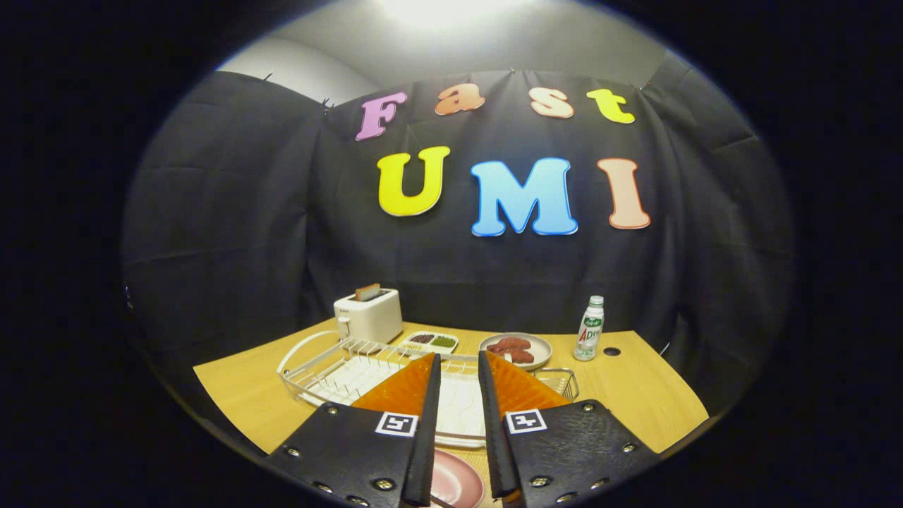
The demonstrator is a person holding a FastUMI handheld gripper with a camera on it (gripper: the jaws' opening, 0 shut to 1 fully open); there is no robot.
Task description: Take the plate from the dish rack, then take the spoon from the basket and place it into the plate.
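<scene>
A pink plate (455, 483) lies nearest, under the gripper (459, 367), whose fingers stand narrowly parted, holding nothing, over the dish rack (317, 370); perhaps a basket (564, 381) at its right end.

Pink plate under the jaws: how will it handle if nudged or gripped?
The pink plate looks glossy, so it probably slides on the wooden table and may slip in a grip. It lies flat and shallow, unlikely to tip. The gripper is open above it, jaws apart.
</scene>
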